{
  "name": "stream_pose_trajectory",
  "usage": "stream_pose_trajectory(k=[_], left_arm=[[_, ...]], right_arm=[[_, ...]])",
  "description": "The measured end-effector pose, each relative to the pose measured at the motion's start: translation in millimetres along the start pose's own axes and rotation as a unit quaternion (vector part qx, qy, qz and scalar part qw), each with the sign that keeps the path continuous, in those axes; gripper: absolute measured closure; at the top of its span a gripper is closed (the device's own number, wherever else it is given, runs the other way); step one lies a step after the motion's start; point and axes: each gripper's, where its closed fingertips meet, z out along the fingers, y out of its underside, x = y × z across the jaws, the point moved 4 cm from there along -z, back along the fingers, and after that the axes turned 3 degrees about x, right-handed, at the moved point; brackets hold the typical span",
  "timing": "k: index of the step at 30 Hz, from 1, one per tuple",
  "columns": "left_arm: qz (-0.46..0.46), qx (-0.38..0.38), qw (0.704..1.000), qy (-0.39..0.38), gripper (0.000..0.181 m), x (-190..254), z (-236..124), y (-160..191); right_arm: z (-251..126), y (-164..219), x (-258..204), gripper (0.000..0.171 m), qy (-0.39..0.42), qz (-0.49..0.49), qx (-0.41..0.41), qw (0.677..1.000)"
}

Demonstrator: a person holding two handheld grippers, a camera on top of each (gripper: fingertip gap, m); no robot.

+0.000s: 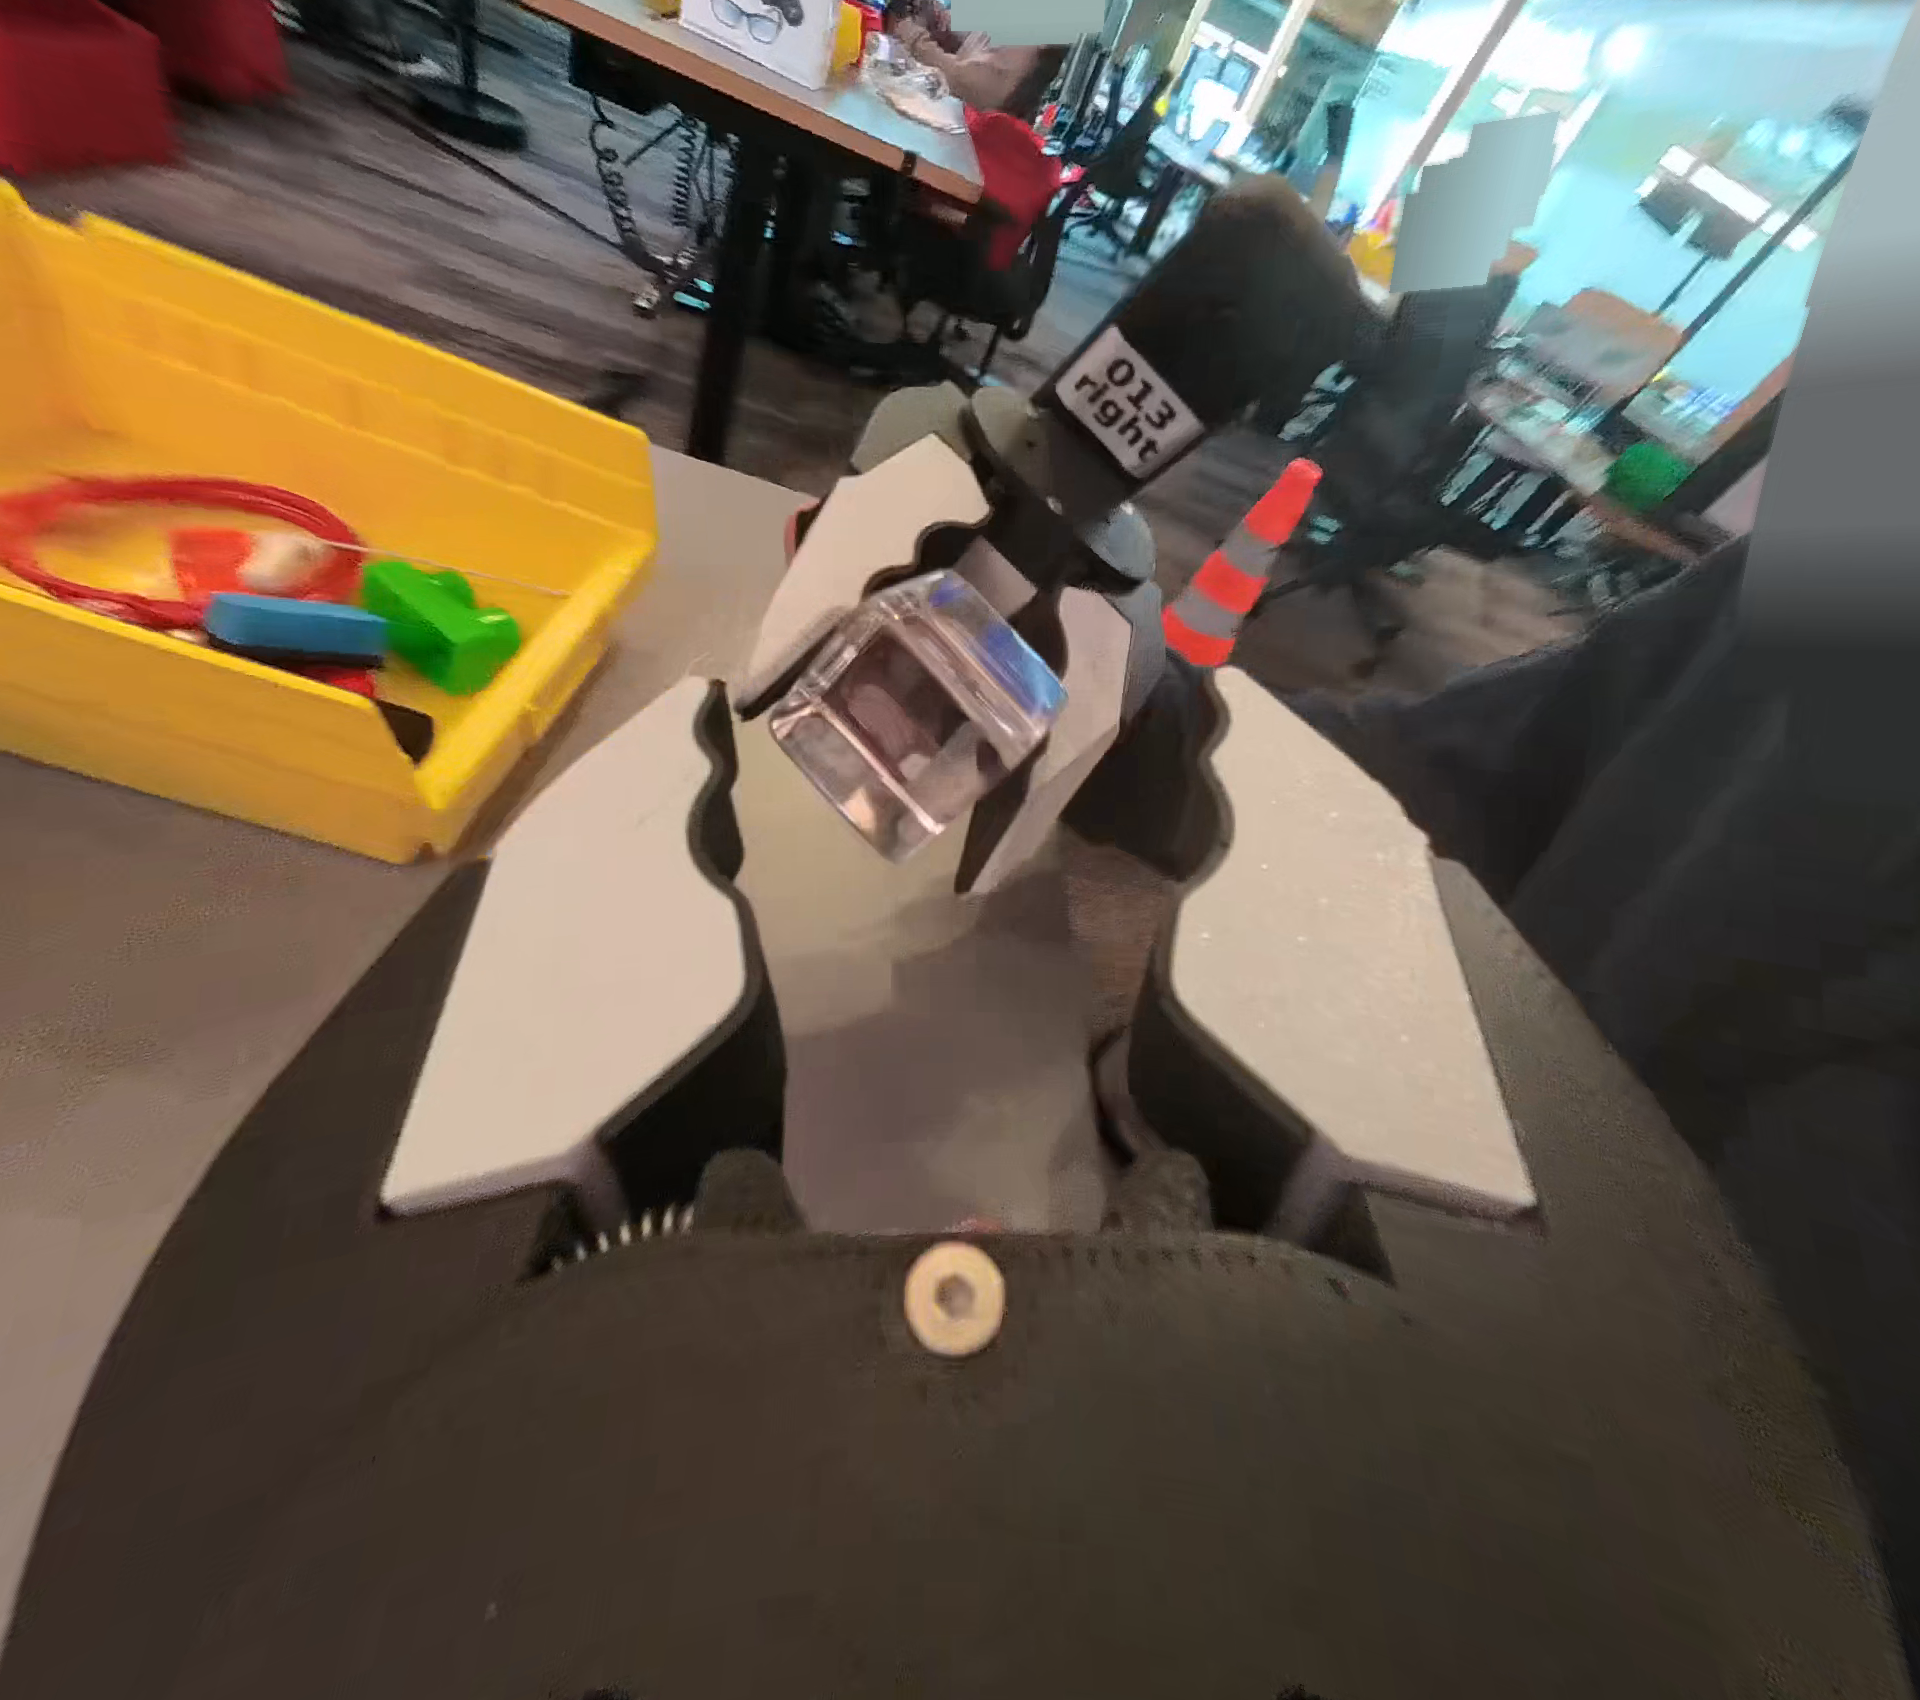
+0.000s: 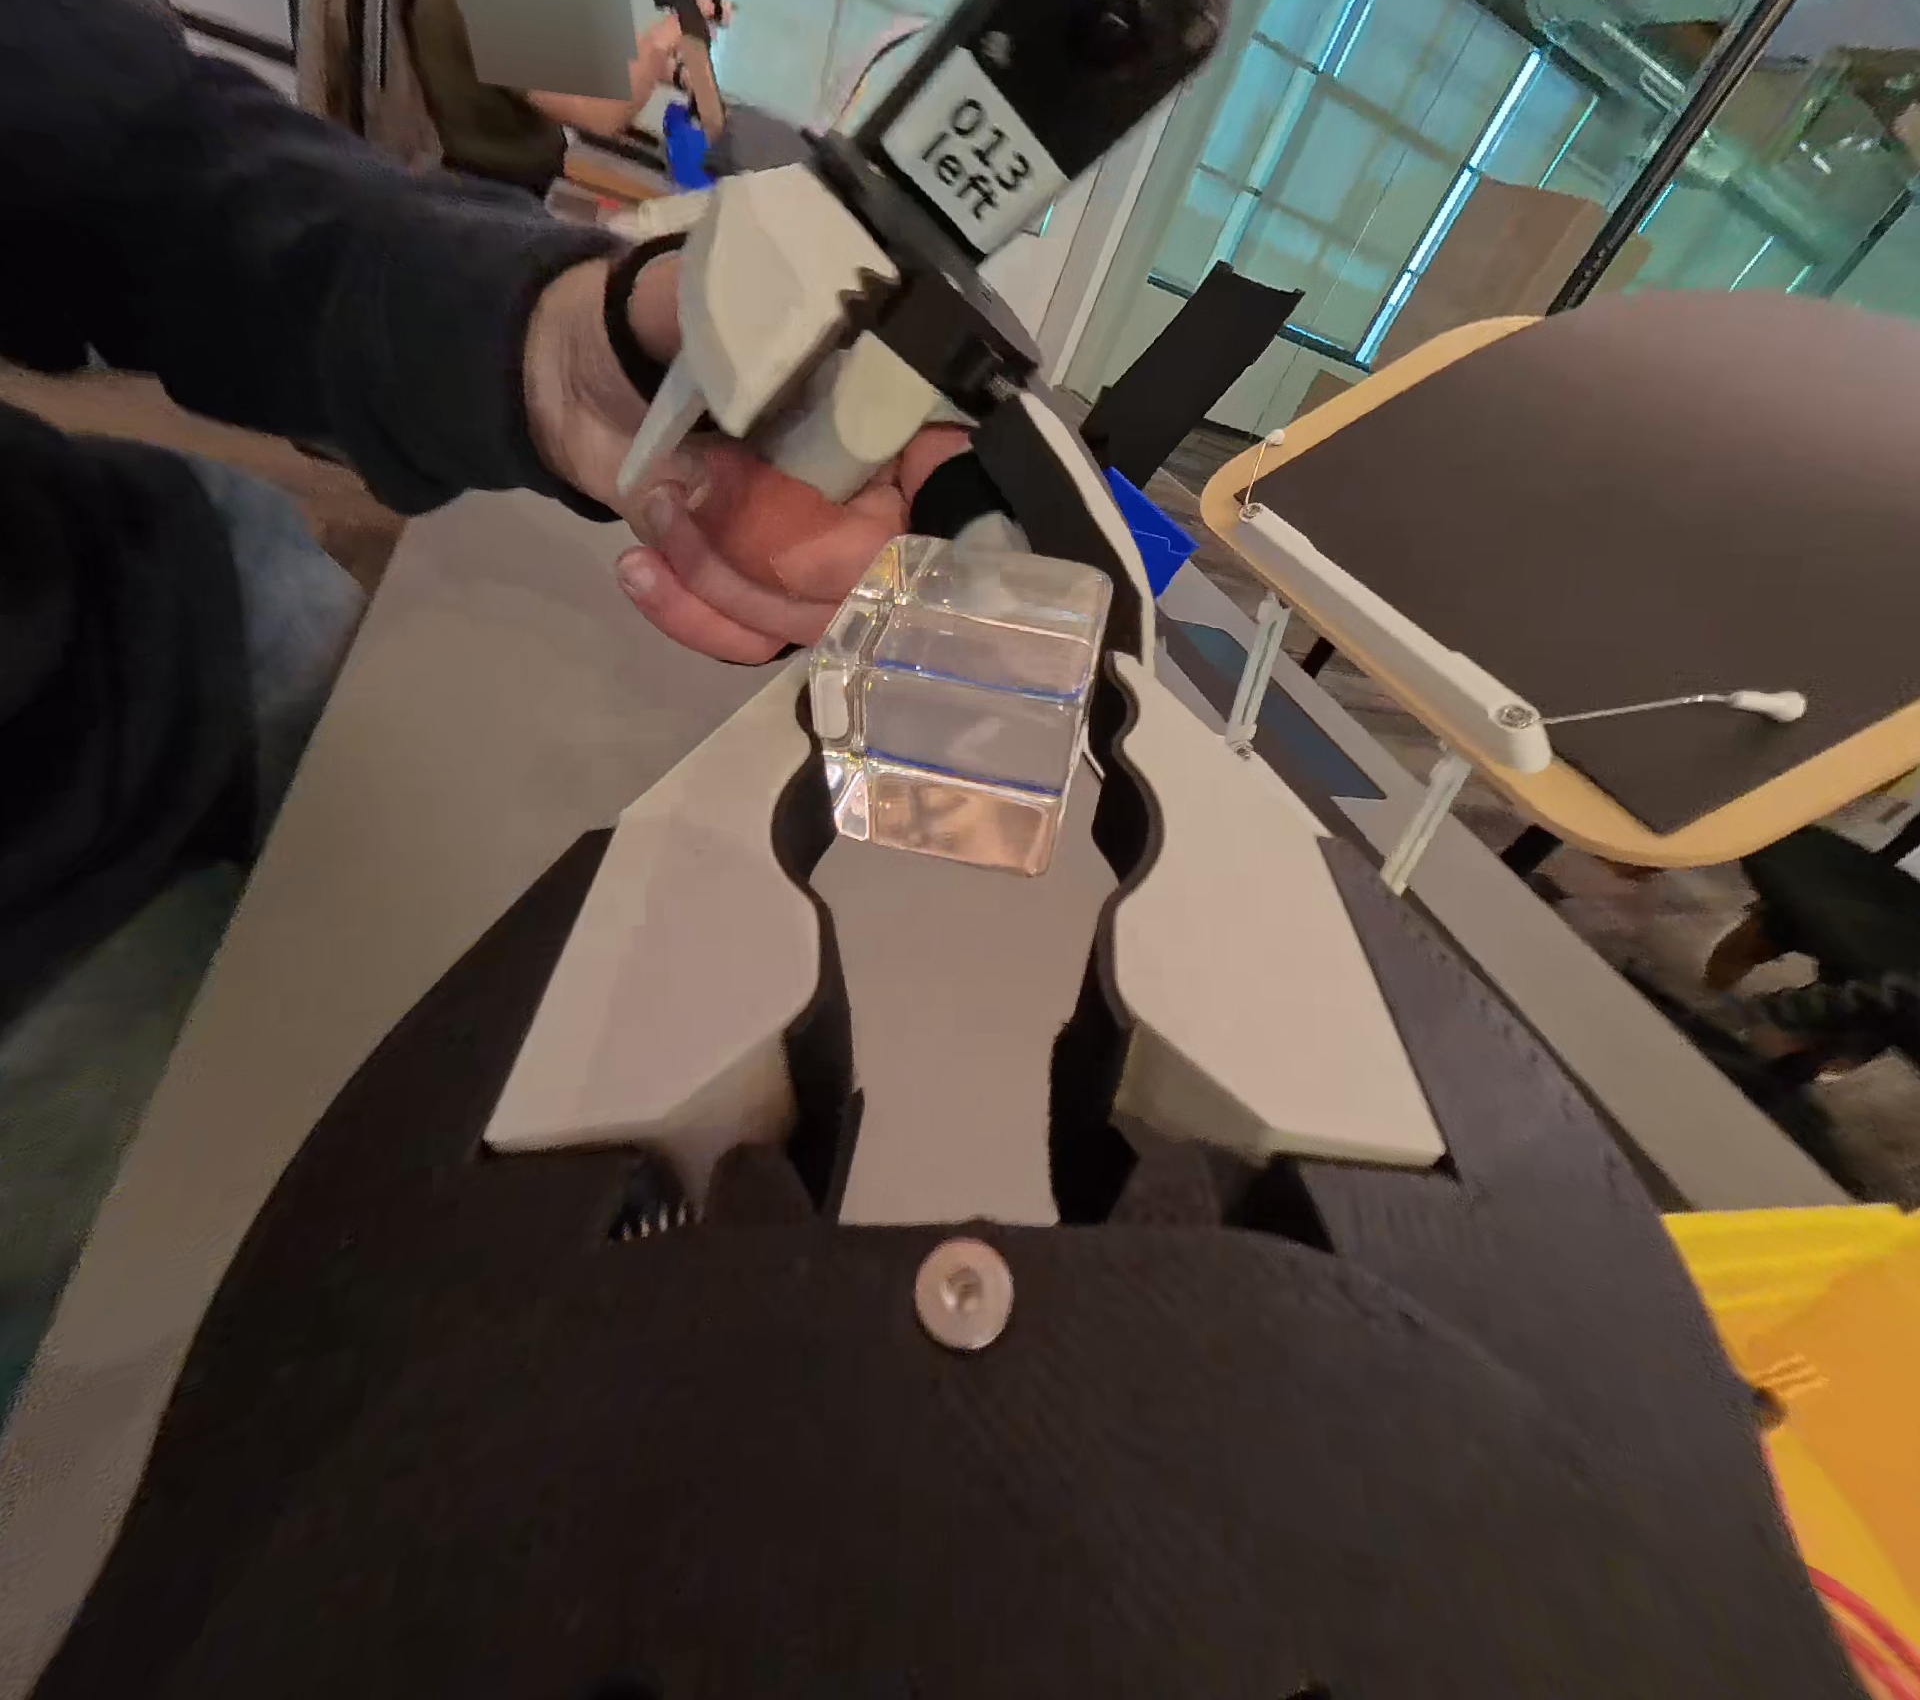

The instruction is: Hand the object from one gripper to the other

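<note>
Midair, cube: a clear cube (image 2: 961,705) is held above the surface (image 1: 187,975), clamped by the right tongs (image 2: 961,715).
Left tongs (image 1: 961,777): spread wide, empty, offered for receiving.

The clear glass cube (image 2: 961,705) shows thin blue lines along its edges. The yellow plastic bin (image 1: 312,445) holds a green block (image 1: 442,622), a blue block (image 1: 296,624) and red cord (image 1: 156,507). A small cone (image 1: 1242,564) is orange with grey bands. The tabletop (image 1: 156,975) is grey.
</note>
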Motion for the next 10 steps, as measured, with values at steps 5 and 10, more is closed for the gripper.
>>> stream_pose_trajectory(k=[5, 10], left_arm=[[-0.107, -0.014, 0.993, 0.046, 0.095, -4.7, 17.3, 13.7], [-0.117, -0.014, 0.991, 0.055, 0.097, -4.5, 25.0, 21.3]], right_arm=[[2.6, -3.0, -2.9, 0.125, 0.019, -0.078, -0.016, 0.997], [2.5, -1.2, -2.1, 0.126, 0.017, -0.083, -0.026, 0.996]])
